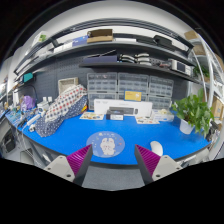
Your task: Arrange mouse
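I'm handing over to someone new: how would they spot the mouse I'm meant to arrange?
Start at the blue mat covering the desk. Near its front edge lies a round pale disc. The mouse is the small white rounded object to the side of that disc, just ahead of one finger of the open hand-held gripper; nothing else on the mat is that white, smooth and low.

Spread apart over a blue tabletop (60,147), gripper (112,160) with nothing between its pink pads. Just ahead, a round grey disc (106,143); beside the right finger, a white mouse (154,148). Further off, a potted plant (190,112), a patterned bag (62,106), and shelves (110,45) above.
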Demonstrator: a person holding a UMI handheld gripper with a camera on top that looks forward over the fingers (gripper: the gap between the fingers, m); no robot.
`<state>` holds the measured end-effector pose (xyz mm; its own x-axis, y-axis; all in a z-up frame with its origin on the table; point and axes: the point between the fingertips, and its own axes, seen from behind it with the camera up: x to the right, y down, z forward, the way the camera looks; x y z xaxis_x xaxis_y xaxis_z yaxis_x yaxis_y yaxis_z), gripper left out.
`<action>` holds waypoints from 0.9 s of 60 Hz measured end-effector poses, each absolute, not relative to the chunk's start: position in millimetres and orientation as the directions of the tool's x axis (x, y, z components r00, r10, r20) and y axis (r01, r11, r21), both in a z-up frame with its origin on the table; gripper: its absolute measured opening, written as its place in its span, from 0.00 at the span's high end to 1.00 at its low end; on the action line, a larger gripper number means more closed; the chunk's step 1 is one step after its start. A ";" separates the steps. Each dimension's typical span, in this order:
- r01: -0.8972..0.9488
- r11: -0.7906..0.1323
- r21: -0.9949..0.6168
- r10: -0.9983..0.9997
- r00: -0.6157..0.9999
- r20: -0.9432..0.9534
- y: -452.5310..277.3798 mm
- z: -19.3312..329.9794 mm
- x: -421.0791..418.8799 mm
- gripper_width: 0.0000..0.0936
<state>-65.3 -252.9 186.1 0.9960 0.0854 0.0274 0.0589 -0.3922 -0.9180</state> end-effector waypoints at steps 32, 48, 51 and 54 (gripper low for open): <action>0.007 -0.611 -0.791 -0.096 0.992 0.083 -275.0 36.8 100.3 0.08; -0.023 -0.611 -0.791 -0.134 0.988 0.074 -182.1 24.5 156.3 0.10; -0.023 -0.610 -0.792 -0.127 0.989 0.069 -160.7 24.1 159.0 0.10; -0.021 -0.614 -0.789 -0.121 0.990 0.068 -140.0 22.4 162.3 0.10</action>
<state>162.3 -140.0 22.4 0.9904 -0.1209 0.0676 -0.0211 -0.6138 -0.7892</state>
